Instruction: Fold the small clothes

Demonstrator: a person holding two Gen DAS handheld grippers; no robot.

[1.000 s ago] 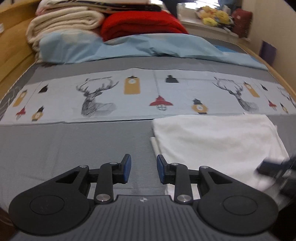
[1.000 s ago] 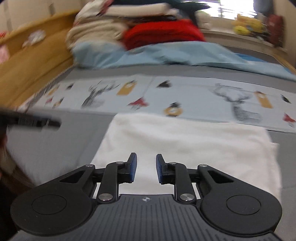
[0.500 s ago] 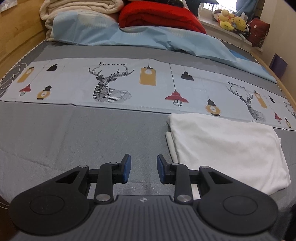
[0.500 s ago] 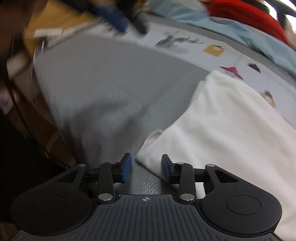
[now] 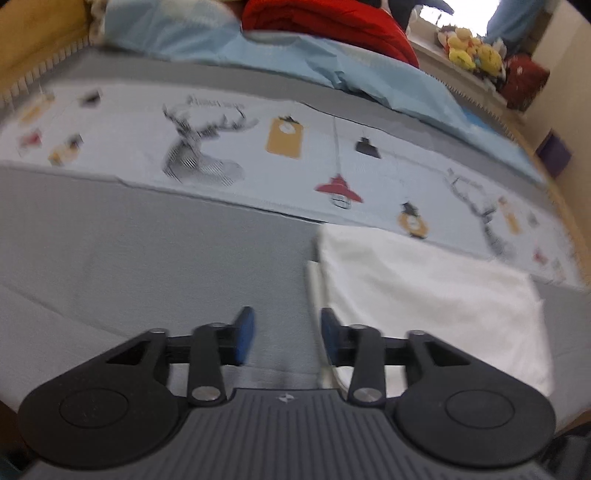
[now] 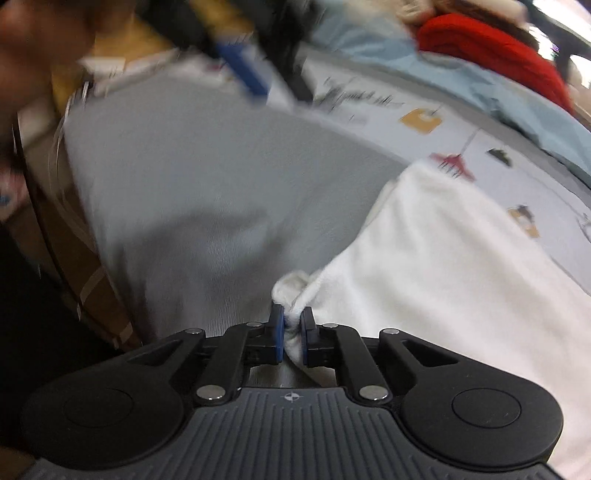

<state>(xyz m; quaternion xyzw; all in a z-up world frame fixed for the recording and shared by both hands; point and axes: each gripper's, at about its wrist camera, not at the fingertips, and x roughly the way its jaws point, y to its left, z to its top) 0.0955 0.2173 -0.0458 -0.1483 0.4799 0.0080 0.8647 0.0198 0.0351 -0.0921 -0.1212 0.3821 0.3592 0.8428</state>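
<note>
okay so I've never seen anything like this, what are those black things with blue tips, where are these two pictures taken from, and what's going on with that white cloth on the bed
They are two hand-held grippers, each with a camera looking along its fingers, so each picture is one gripper's own view. A white garment lies on the grey bedcover. The right gripper has just closed its blue pads on the garment's near corner. The left gripper has just been opening, with nothing between its pads, beside the garment's left edge. Folded blankets sit at the far end.
</note>
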